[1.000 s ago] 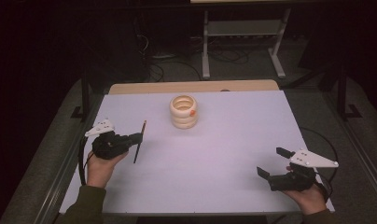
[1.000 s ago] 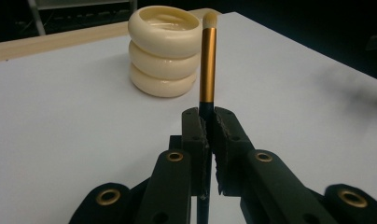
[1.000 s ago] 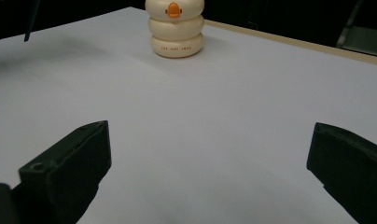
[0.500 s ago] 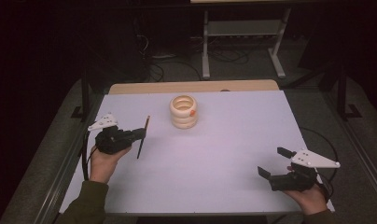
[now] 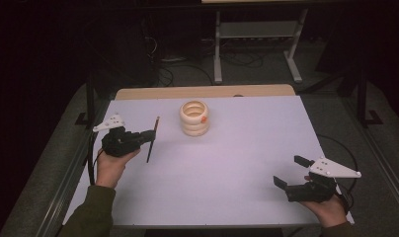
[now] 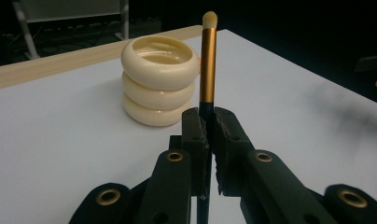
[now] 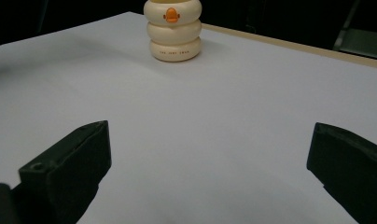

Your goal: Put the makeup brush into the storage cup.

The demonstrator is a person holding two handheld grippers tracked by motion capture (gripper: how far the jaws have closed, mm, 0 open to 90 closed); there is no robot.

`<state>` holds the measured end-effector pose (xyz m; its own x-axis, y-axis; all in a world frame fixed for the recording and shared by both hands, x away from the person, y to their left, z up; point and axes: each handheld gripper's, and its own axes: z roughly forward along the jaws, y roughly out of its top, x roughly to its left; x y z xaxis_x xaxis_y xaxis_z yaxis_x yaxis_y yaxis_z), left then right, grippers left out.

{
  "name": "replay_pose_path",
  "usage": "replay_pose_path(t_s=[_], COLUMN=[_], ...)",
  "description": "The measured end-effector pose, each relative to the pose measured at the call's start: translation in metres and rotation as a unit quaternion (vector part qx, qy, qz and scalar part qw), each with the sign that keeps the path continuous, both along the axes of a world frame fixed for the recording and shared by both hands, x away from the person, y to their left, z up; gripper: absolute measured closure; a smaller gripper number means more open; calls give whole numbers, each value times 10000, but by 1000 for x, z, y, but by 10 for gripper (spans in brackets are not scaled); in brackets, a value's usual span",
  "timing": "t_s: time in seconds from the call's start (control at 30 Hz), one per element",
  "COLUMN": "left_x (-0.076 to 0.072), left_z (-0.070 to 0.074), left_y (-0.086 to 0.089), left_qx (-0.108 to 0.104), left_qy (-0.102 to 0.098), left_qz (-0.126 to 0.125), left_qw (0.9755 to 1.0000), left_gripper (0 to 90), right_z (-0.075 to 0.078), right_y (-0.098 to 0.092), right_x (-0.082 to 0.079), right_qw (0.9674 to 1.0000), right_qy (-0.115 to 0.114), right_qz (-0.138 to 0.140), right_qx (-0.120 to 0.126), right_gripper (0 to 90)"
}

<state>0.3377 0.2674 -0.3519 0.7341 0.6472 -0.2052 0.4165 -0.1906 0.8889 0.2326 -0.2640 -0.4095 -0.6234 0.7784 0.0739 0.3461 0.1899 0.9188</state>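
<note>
A cream ribbed holder point(image 5: 194, 118) made of three stacked rings, with an orange mark on its side, stands at the far middle of the white table point(image 5: 247, 148). My left gripper point(image 5: 149, 138) at the left is shut on a slim makeup brush point(image 5: 152, 138). In the left gripper view the brush point(image 6: 207, 65) has a gold ferrule and a pale tip, and it stands upright between the pads point(image 6: 196, 126), just right of the holder point(image 6: 158, 79). My right gripper point(image 5: 289, 172) rests at the near right, open, with nothing between its fingers. The holder point(image 7: 173, 30) lies well ahead of it.
A wooden strip point(image 5: 202, 92) runs along the table's far edge. Behind it are a metal stand point(image 5: 257, 44) and cables on the dark floor. The table's near edge lies close to both hands.
My left gripper with the brush has shifted slightly away from the near edge, toward the far side. The right gripper has stayed put.
</note>
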Motion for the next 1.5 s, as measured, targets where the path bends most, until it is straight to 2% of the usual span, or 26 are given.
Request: replay_pose_path(t_s=[0.1,0.4,0.43,1.07,1.5], left_x=[4,14,15,31,43], left_z=[1,6,6,12,15], left_y=[-2,-11,-13,-30,-41], left_qx=[-80,-46,-108,-214,-184], left_qy=[-18,-94,-85,-192,-234], left_qz=[-26,-138,-127,-242,-296], left_qw=[10000,9999,9998,9993,9991], left_gripper=[837,837,837,839,841], right_z=[0,0,0,0,0], right_y=[-1,0,0,-2,-3], right_x=[0,0,0,0,0], right_qw=[10000,10000,10000,10000,10000], right_qy=[-5,16,-1,-9,-5], right_qz=[-4,-6,-1,9,-4], right_qx=[10,11,13,63,84], right_gripper=[0,0,0,0,0])
